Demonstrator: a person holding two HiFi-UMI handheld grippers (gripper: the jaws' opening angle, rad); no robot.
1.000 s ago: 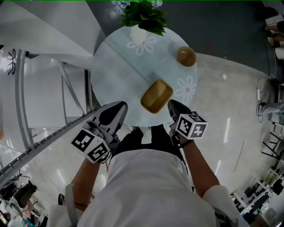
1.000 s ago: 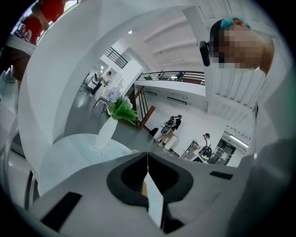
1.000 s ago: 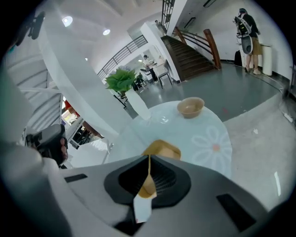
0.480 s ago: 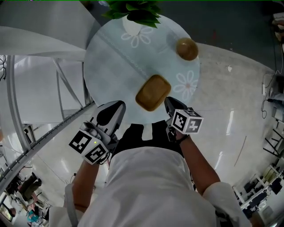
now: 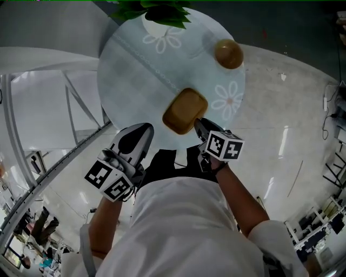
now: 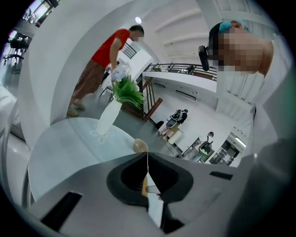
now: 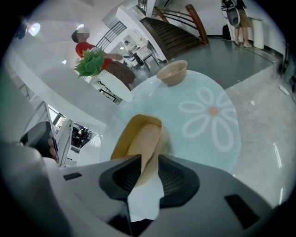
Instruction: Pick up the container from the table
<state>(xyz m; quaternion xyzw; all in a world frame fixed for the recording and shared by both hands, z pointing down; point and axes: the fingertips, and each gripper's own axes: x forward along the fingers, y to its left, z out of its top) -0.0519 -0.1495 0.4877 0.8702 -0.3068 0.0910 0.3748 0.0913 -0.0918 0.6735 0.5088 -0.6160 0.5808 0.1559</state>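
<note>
The container is a tan rounded rectangular dish on the near part of the round glass table. In the right gripper view the container stands just ahead, its near wall between the jaws. My right gripper is at the dish's near right edge. The right gripper's jaws have just been opening and straddle that wall, with a gap on the right side. My left gripper hangs at the table's near rim, left of the dish. Seen from its own camera, the left gripper is shut and holds nothing.
A tan bowl sits at the table's far right; it also shows as the bowl. A white vase with a green plant stands at the far edge. White flower prints mark the glass. A person in red stands beyond.
The right gripper has come forward and down to the container's near edge, and the dish's wall now lies between its jaws. The left gripper has barely shifted.
</note>
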